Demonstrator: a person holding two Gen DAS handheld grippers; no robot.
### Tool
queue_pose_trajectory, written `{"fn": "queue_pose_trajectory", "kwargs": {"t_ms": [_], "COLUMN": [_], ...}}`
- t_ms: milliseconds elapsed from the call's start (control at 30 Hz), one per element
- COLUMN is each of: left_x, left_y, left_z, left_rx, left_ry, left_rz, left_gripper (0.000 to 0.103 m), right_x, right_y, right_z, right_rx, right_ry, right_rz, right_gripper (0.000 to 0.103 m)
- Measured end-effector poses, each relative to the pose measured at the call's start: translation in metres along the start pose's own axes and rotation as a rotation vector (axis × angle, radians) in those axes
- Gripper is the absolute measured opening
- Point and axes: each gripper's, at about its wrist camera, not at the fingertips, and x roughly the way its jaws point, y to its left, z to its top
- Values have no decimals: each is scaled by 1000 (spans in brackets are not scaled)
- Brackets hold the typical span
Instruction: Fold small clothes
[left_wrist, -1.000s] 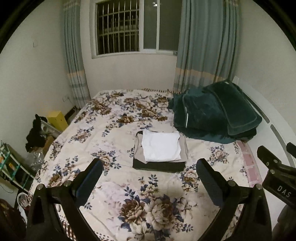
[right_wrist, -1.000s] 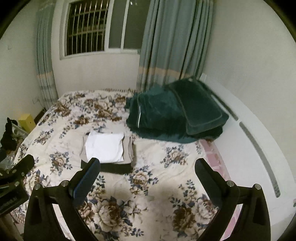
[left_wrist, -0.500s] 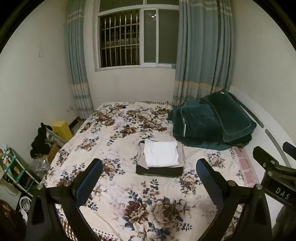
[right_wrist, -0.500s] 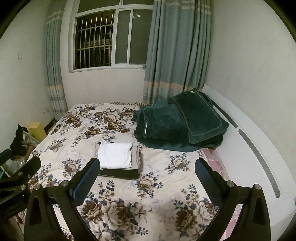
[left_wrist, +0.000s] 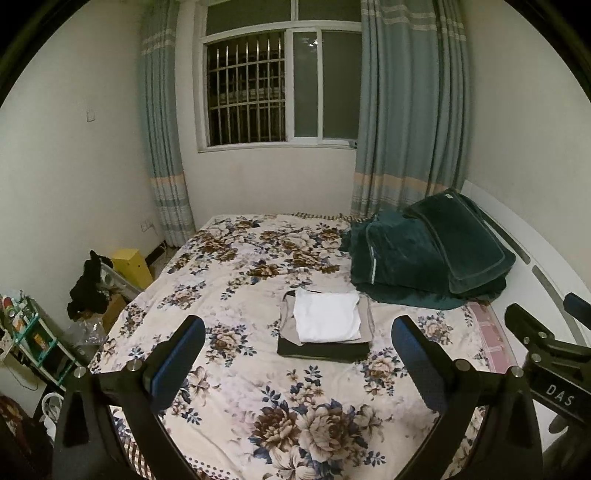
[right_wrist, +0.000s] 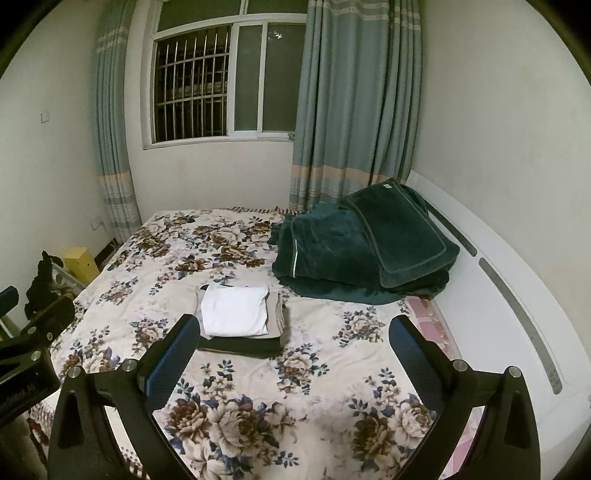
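Folded clothes (left_wrist: 325, 328) sit in a small stack near the middle of the bed (left_wrist: 258, 387): a white piece on top, a beige one under it, a dark one at the bottom. The floral bedspread (right_wrist: 295, 369) covers the whole mattress. A dark green blanket (right_wrist: 354, 251) is heaped just behind the stack, against the white headboard (right_wrist: 498, 280). Beyond the bed, a barred window (left_wrist: 266, 92) sits between blue-grey curtains (left_wrist: 410, 110). A yellow box (left_wrist: 131, 266) and cluttered shelves (left_wrist: 33, 343) stand on the floor beside the bed. The left gripper (left_wrist: 295, 354) and right gripper (right_wrist: 291, 347) both hang above the bedspread, fingers spread wide, holding nothing.
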Motion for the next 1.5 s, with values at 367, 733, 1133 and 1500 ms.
{"fn": "queue_pose_trajectory", "kwargs": {"t_ms": [367, 733, 1133, 1500], "left_x": [-6, -8, -10, -11], "left_y": [-4, -6, -7, -8], "left_z": [0, 0, -1, -2], "left_rx": [-1, 0, -1, -2], "left_ry": [-9, -13, -14, -15], "left_rz": [7, 8, 9, 9], "left_gripper": [103, 103, 103, 103], "right_x": [5, 3, 1, 1], "right_y": [2, -2, -2, -3], "right_z": [11, 8, 3, 1], "right_rx": [-12, -6, -7, -7], "right_ry": [-4, -4, -1, -2], "right_rz": [31, 51, 58, 58], "right_gripper": [103, 103, 103, 103]}}
